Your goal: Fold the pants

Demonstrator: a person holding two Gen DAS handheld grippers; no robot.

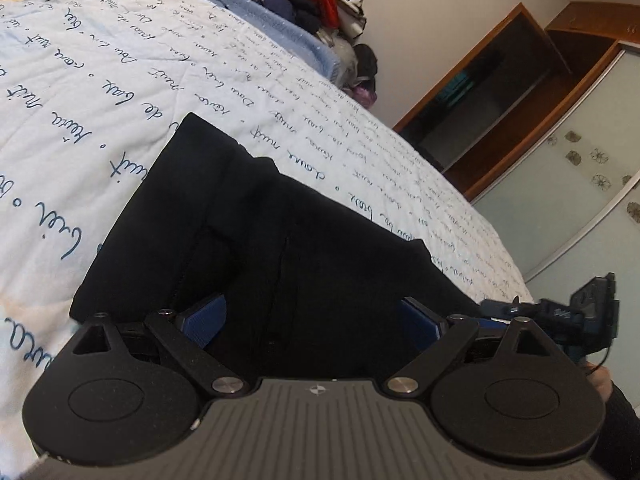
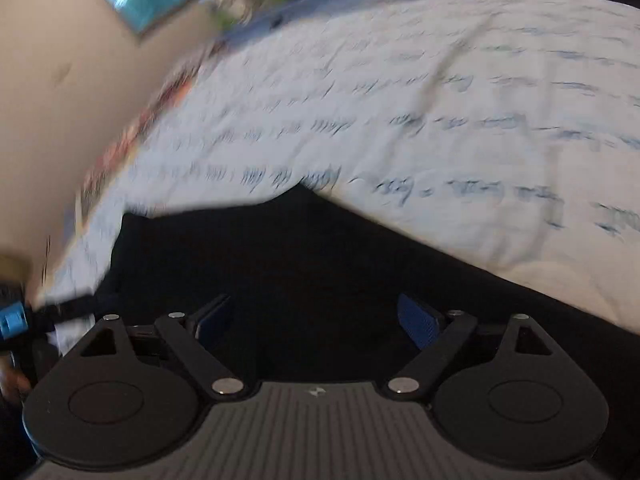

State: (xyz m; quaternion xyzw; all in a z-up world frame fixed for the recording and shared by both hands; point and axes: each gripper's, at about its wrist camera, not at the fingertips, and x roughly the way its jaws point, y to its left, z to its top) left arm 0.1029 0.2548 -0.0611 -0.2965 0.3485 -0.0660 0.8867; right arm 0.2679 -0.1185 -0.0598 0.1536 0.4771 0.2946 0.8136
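Black pants lie folded into a compact dark shape on a white bedsheet printed with blue handwriting. My left gripper hovers at their near edge, its blue pads spread wide over the cloth and gripping nothing. At the right edge of that view, part of the right gripper shows beside a hand. The right wrist view is blurred. There my right gripper is open above the pants, nothing pinched between its fingers.
A tall pile of clothes stands behind the bed, by a blue blanket. A wooden wardrobe and a sliding door with flower prints lie beyond the bed's right edge.
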